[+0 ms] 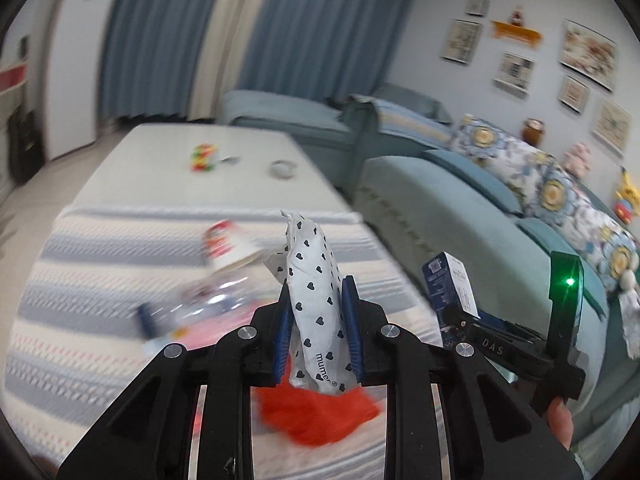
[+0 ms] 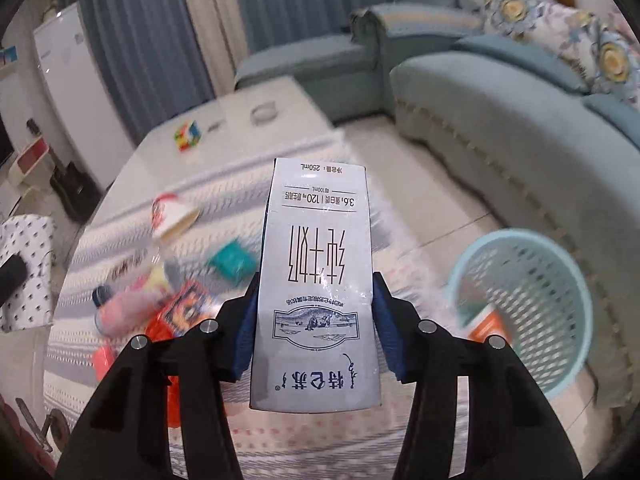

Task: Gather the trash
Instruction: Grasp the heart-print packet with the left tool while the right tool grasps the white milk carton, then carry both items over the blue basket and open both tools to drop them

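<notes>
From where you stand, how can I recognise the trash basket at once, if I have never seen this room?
Look at the long teal sofa on the right of the right wrist view. On the tiled floor in front of it, beside the striped cloth, stands the basket. It alone is pale turquoise with a mesh wall, and an orange-and-white package lies inside it.

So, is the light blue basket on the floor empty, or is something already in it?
Not empty. Through the basket wall an orange and white piece of trash shows at the bottom.
</notes>
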Tool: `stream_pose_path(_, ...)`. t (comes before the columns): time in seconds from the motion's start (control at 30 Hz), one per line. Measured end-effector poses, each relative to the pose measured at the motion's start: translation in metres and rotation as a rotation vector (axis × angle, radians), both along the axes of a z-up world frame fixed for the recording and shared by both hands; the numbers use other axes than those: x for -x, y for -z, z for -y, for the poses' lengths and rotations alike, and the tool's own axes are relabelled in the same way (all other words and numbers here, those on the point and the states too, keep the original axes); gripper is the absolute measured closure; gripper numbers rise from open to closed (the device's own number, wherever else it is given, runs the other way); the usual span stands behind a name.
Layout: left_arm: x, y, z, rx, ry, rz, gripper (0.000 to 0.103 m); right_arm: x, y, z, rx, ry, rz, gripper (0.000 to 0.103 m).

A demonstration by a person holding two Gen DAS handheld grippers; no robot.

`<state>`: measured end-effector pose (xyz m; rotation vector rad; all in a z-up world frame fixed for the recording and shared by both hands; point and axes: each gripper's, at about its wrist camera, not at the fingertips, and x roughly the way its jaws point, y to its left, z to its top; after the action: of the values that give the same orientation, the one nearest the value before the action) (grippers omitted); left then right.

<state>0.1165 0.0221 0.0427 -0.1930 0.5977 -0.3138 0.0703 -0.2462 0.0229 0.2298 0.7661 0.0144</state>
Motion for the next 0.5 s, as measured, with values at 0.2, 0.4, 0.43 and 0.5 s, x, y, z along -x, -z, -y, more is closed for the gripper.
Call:
stream_pose_path(0.2, -0.019, -0.010, 0.086, -0.004, 0.142, 0.016, 0.081, 0.010, -0.017, 0.066, 0.031, 0.115, 0.019, 0.055)
stream_pose_path(0.4, -0.045, 0.005, 0.169, -0.018, 0.267, -0.037, 0.081, 0.012, 0.000, 0.133, 0.051, 0.243, -0.043, 0.055)
stream_pose_path(0.43, -0.048, 0.009, 0.182, -0.028, 0.290, -0.052, 0.081, 0.012, 0.005, 0.140, 0.054, 0.260, -0.057, 0.055)
stream_pose_path(0.5, -0.056, 0.022, 0.207, -0.043, 0.334, -0.090, 0.081, 0.010, 0.020, 0.161, 0.043, 0.299, -0.099, 0.055)
